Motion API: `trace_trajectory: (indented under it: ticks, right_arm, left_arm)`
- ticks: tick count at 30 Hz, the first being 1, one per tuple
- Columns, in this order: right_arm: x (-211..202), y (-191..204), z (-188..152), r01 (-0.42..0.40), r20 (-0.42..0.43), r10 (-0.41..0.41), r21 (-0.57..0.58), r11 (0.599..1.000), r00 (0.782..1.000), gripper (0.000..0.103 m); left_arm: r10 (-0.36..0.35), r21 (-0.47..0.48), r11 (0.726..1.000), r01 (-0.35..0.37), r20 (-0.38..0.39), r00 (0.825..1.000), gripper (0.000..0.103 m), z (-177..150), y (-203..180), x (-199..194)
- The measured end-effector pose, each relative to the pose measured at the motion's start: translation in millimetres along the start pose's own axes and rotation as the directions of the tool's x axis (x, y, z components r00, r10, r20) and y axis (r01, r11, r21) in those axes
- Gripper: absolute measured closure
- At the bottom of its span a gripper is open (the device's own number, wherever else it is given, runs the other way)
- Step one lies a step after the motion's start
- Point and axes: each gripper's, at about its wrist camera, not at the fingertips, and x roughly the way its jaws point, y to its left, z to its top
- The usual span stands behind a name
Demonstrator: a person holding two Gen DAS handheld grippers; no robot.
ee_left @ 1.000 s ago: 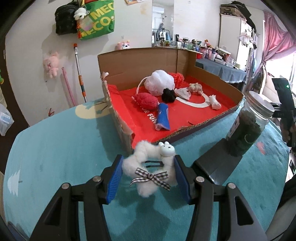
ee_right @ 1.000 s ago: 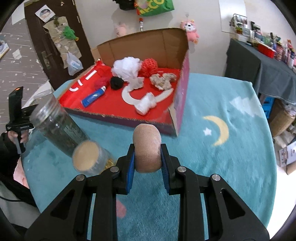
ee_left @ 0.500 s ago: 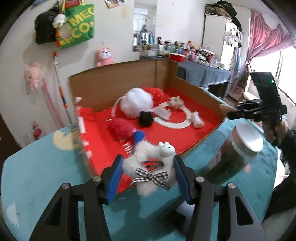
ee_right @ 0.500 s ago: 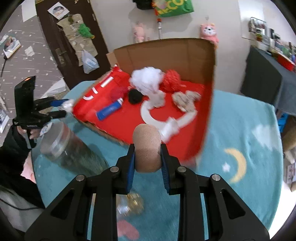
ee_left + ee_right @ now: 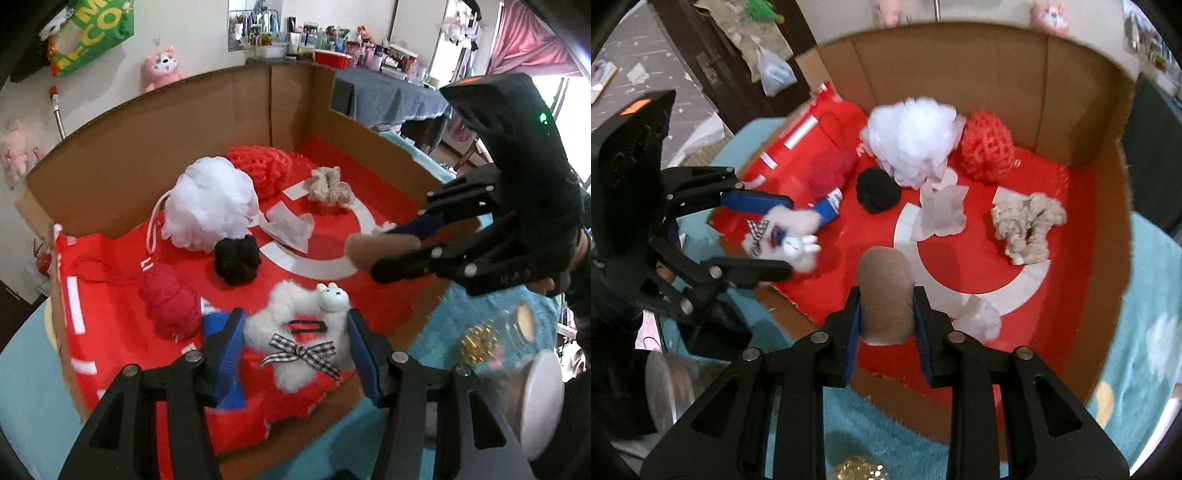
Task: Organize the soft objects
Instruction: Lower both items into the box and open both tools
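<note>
L gripper (image 5: 295, 349) clamped on a white fluffy hair tie (image 5: 295, 343): fuzzy ring shape w/ a small white bunny head on its upper right, a black snap clip across the middle and a black-and-white checked bow under that. Blue pads press it from both sides. It hangs over the front part of the cardboard box (image 5: 110, 177), above the red lining, not touching it as far as can be told.

R gripper (image 5: 885, 314) clenched on a tan plush piece (image 5: 884, 291): rounded, short-nap fabric, plain, no markings, standing upright betw the blue pads, top rounded off. It's over the near edge of the box, above the white arc printed on the red floor.

From the R wrist view the hair tie (image 5: 786, 236) shows at left, held in the L gripper (image 5: 764, 236), bunny head pointing into the box.

Inside the box: white mesh bath pouf (image 5: 208, 208) at back, red knit ball (image 5: 264, 170) just beside it on the right, black scrunchie (image 5: 236, 258) in front of the pouf, dark red scrunchie (image 5: 168, 299) front left, beige ragged cloth (image 5: 1027, 225) to the right, white crumpled sheet (image 5: 940, 212) mid-floor, small white fluff (image 5: 979, 317) near the front edge by the R gripper. Blue tube (image 5: 829, 205) partly hidden behind the hair tie

Box sits on a teal fuzzy rug (image 5: 1152, 295)
</note>
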Motion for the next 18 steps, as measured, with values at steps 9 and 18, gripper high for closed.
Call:
trace_trajectory:
  ticks: [9,18]
  right_arm:
    - [24,-9,12,0.012,-0.081,-0.009,0.029,1.000,0.997,0.074]
    - [29,-7,17,0.074,-0.084,-0.073,0.006,0.997,0.994,0.042]
  left_arm:
    - [-0.003,0.000,1.000,0.003,-0.096,0.995,0.046,10,2,29]
    - [0.006,-0.001,1.000,-0.006,-0.121,0.993,0.045,9,4,38]
